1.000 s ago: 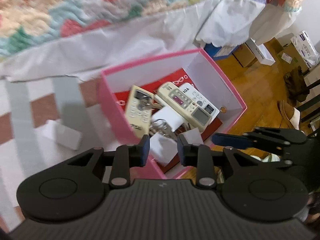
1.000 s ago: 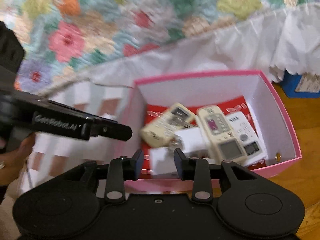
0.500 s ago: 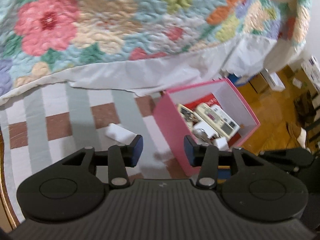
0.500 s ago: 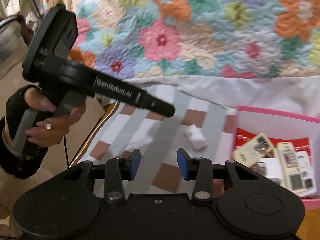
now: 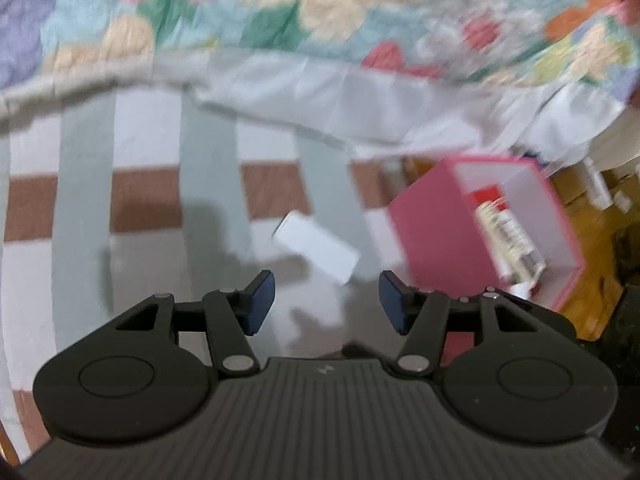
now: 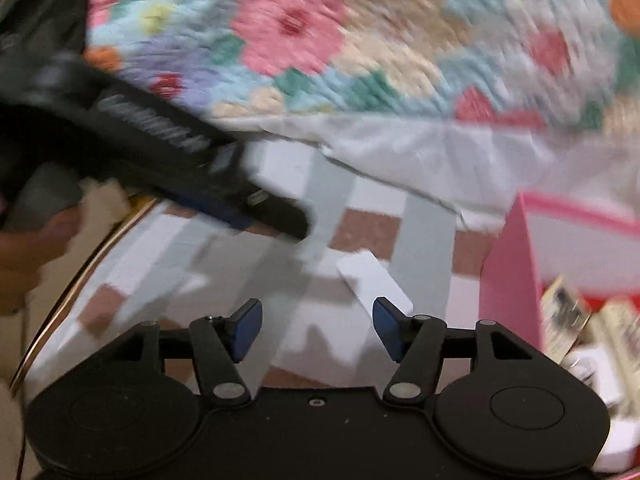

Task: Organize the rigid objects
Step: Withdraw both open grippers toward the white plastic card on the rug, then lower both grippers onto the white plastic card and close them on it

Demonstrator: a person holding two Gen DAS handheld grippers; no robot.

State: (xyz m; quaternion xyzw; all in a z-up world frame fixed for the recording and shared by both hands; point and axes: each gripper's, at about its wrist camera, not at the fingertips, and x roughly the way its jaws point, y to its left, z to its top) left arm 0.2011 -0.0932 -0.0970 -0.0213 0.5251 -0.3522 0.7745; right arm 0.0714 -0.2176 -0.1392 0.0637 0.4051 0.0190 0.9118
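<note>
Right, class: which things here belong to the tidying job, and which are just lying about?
Part of the job:
- white block on the checked cloth
- pink box, remotes inside
- left gripper and right gripper, both opening, nothing between the jaws

Just lying about:
- floral quilt
- white sheet

open: striped mat (image 5: pixel 152 240) around white block (image 5: pixel 316 246) | obstacle: pink box (image 5: pixel 436 232) beside

Bedside floor, blurred
A floral quilt (image 5: pixel 320 12) with a white skirt hangs over a checked rug (image 5: pixel 160 200); wooden floor (image 5: pixel 588 216) shows at right
</note>
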